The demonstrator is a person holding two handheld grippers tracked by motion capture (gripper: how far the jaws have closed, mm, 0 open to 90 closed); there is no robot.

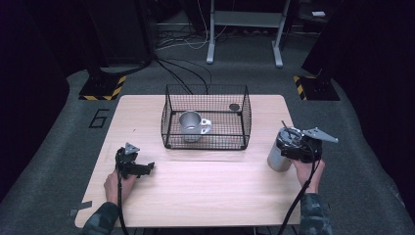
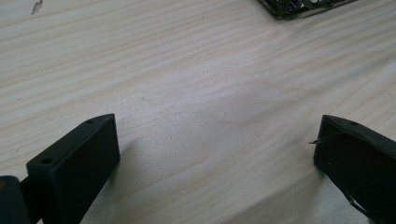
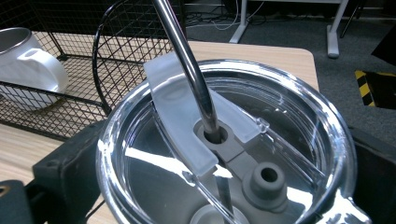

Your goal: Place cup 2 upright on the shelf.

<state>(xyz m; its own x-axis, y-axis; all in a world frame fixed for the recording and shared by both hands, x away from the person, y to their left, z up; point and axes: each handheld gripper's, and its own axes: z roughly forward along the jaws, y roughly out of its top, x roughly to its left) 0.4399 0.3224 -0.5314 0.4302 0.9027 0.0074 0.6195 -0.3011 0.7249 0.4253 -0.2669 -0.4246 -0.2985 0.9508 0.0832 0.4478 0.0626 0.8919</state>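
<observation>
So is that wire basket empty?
No, a metal mug with a white handle stands inside the wire basket in the high view.

Tumbler [image 3: 224, 154] lower body cut off; straw [image 3: 187, 60] top beyond edge.

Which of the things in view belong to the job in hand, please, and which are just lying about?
In the job:
- steel tumbler with clear lid and metal straw
- right tongs, shut on it
- wire basket

Lying about:
- left tongs, open on the table
- metal mug in the basket
- floor cables
</observation>
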